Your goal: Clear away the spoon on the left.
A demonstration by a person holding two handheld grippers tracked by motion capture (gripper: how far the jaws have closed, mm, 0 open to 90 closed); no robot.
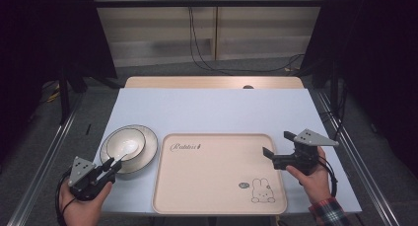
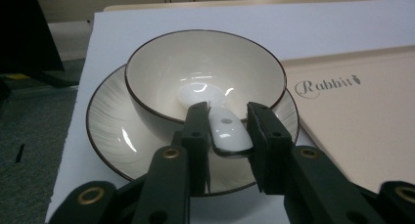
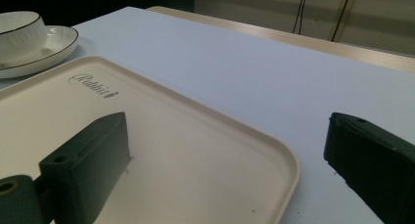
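Your high view is evenly lit from overhead: the table [image 1: 212, 110] reads bright and slightly bluish, while both upper corners and the side edges fall to near black. Shadows under the tray [image 1: 219, 174] are soft and short. In the left gripper view you get hard white glare spots inside the bowl [image 2: 205, 70] and on the spoon [image 2: 227, 131], plus a streak on the plate [image 2: 110, 131]; the jaws at the bottom edge are dark and slightly soft. In the right gripper view the near jaws are blurred, the tray's far rim is sharper, and the background is dim and grainy.
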